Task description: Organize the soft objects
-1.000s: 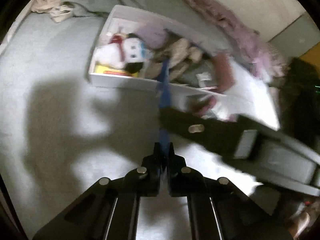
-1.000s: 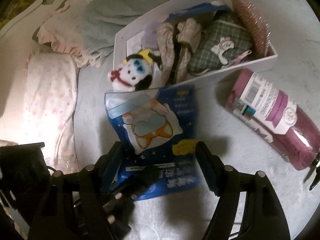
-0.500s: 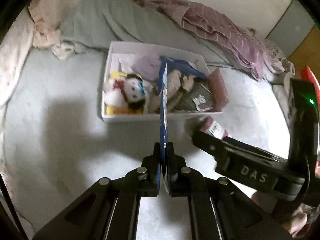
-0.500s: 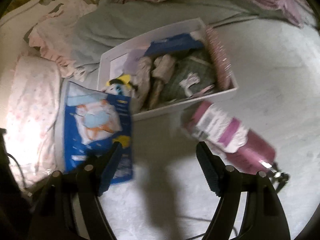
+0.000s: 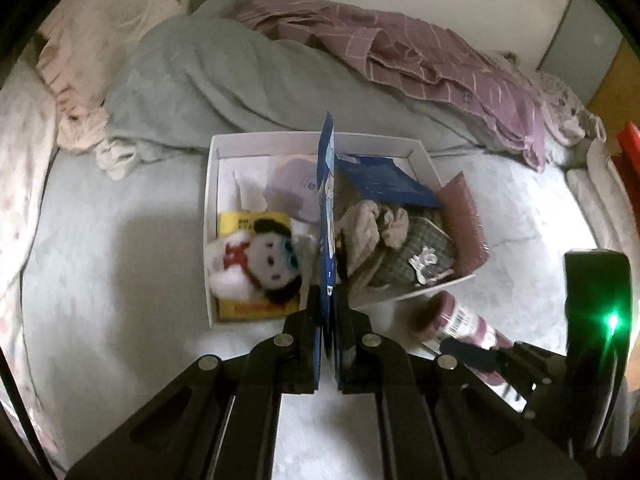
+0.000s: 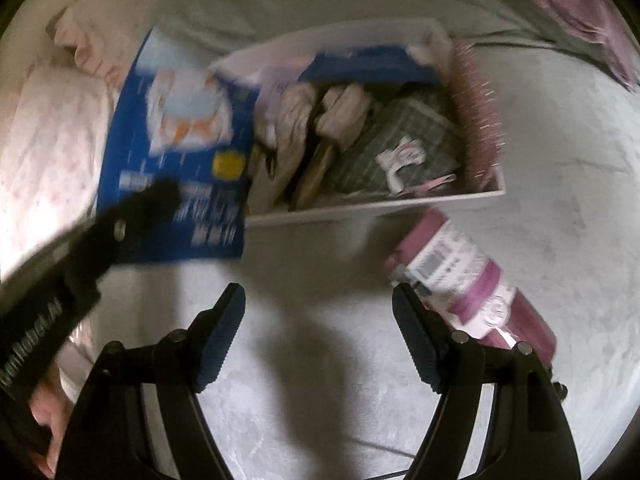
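The left gripper [image 5: 329,312] is clamped on the lower edge of a blue packet [image 5: 326,216], held upright and edge-on over the near wall of the white box [image 5: 212,216] on the bed. From the right wrist view the packet [image 6: 176,152] shows its printed face (blurred) at the box's left end. The right gripper [image 6: 316,320] hangs with its 2 fingers spread wide, holding nothing, above bare bedding, a pink bottle [image 6: 472,292] lying just beside its right finger
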A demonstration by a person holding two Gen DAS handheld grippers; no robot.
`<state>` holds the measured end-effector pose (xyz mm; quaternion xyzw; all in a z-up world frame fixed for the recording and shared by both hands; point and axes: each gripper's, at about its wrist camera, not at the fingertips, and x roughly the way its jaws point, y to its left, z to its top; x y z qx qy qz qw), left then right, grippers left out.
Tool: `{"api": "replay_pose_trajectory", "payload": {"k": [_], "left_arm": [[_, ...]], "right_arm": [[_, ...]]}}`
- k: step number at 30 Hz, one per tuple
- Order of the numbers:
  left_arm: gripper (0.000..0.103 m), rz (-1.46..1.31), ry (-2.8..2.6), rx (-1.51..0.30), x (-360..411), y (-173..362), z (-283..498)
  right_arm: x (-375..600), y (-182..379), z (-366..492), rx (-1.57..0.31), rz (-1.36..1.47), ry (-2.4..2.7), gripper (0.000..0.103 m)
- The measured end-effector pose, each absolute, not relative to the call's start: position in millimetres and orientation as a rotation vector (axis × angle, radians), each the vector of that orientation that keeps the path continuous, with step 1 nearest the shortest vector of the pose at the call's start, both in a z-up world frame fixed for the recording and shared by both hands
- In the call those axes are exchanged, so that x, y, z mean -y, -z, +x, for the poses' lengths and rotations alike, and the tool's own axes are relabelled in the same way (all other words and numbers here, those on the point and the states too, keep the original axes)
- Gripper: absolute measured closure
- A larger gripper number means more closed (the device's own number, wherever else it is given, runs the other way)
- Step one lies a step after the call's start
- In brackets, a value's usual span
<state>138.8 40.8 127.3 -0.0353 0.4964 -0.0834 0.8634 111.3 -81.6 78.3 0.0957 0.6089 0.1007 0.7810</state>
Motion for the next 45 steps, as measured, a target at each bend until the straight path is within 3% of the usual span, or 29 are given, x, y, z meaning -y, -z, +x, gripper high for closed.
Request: {"api": "replay_pose_trajectory", "payload": {"k": [18,20,21,24,25,45], "left_arm": [[0.099,0.034,0.132,-1.017,-12.2,-99.2,202.3],[0.093,0.027,0.131,-1.019,-14.1,-99.0,195.7],[0.085,0.027,0.132,-1.027,-14.8,-98.6,193.0],[0.047,0.010,0.147,-1.031,-18.1,-99.3,182.4],[0.043,-0.001,0.146,-1.021,-19.8,-100.4,178.8],[0.043,-0.097,0.027,-0.966,-25.9,-140.7,95.4]], "right_arm": [[90.3,-58.2,129.1,-1.381,0.307,-0.249,0.028],[95.1,-58.7,129.4,-1.376,0.341,-0.262,0.029],[97.0,-59.5,129.1,-1.373,0.353,-0.265,0.029],[97.4,-63.6,126.9,-1.364,0.354,-0.260,0.029],[97.4,-65.4,126.5,-1.360,0.350,-0.257,0.029],[90.1,-101.4,102.2,-1.320,0.100,-0.176,0.028]]}}
